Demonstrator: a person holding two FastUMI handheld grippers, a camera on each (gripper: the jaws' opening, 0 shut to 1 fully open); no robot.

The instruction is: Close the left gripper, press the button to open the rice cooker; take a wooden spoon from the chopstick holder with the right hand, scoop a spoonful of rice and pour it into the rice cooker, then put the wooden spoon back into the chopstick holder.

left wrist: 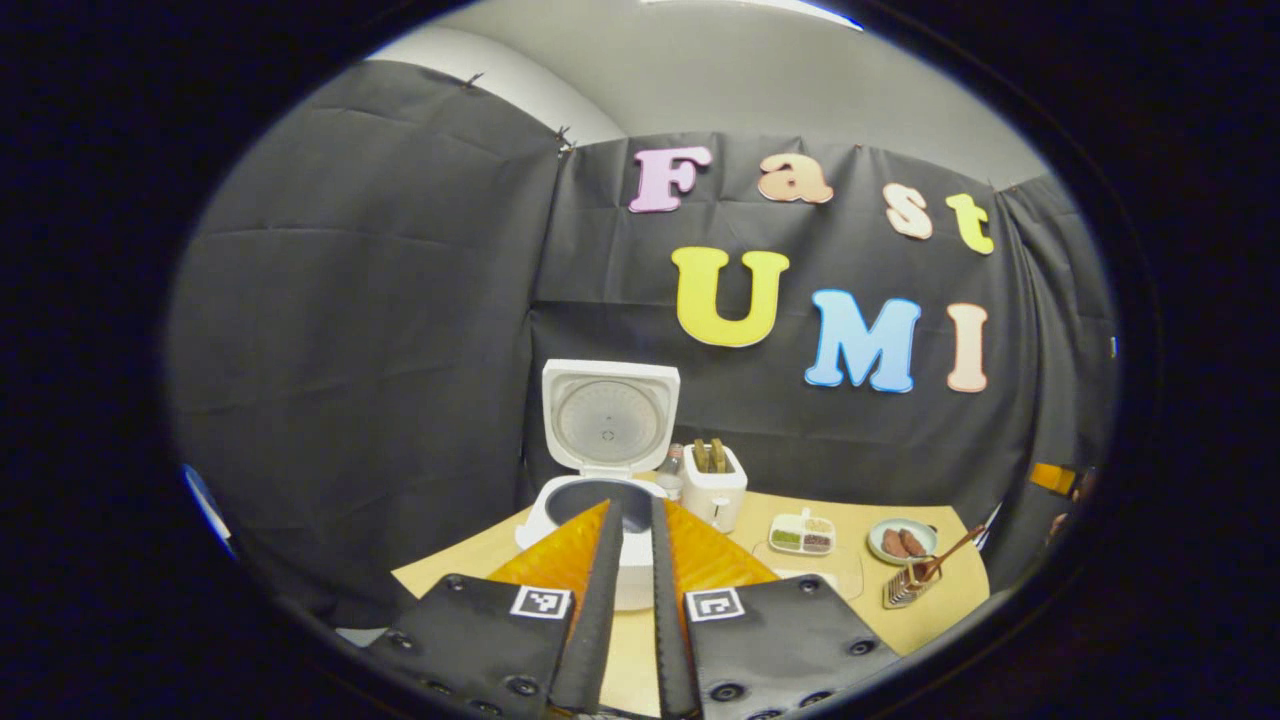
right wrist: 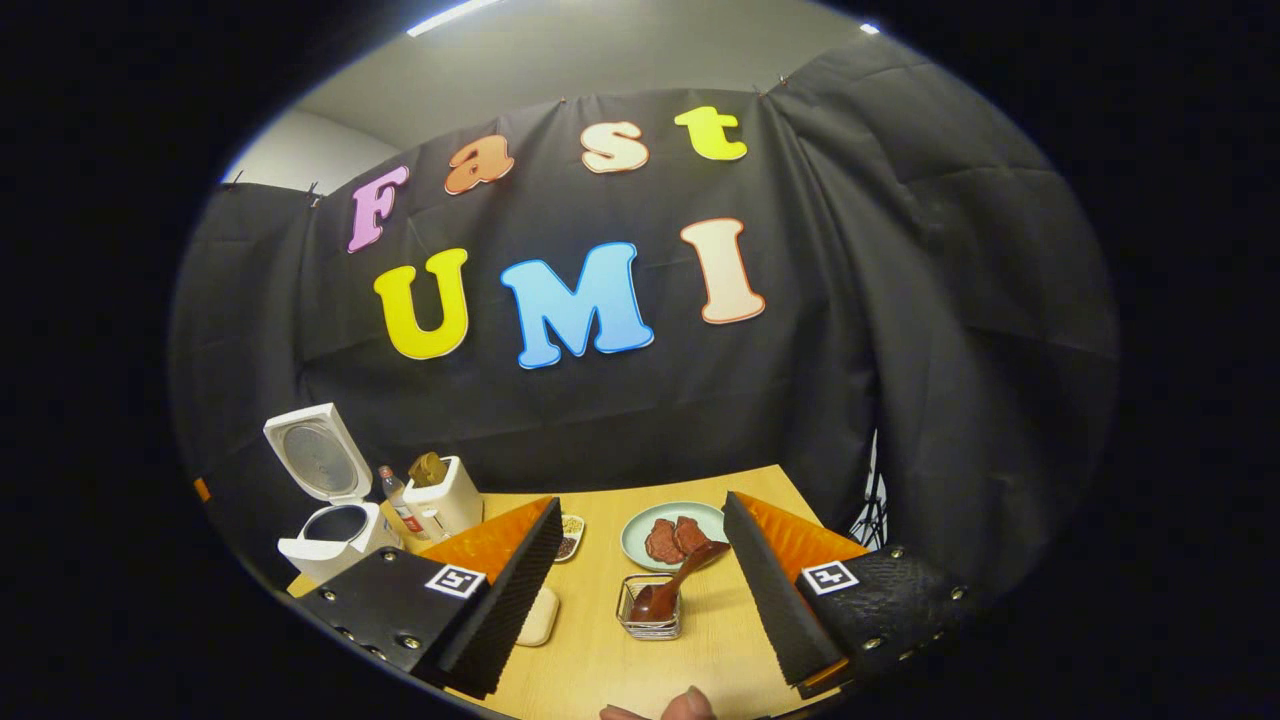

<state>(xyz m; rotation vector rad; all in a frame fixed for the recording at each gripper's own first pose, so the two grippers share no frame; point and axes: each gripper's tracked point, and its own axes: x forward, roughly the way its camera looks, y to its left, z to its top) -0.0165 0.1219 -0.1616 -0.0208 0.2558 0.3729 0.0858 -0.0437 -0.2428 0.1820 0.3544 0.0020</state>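
The white rice cooker (left wrist: 640,575) stands open at the table's back left, its lid (left wrist: 610,420) upright and the dark pot (left wrist: 585,498) showing. My left gripper (left wrist: 633,505) is shut, its tips just before the cooker's front. In the right gripper view the cooker (right wrist: 335,535) sits far left. The wire chopstick holder (right wrist: 650,615) holds the wooden spoon (right wrist: 680,578), bowl down and handle leaning right. My right gripper (right wrist: 640,505) is open wide, and the holder stands ahead between its fingers, untouched. From the left gripper view the holder (left wrist: 903,590) and spoon (left wrist: 950,552) are at the table's right.
A white toaster (left wrist: 713,488) and a small bottle (left wrist: 672,470) stand beside the cooker. A divided dish of grains (left wrist: 802,533), a clear tray (left wrist: 830,572) and a plate of meat (left wrist: 902,541) lie mid-table. A person's fingertips (right wrist: 685,705) show at the near edge.
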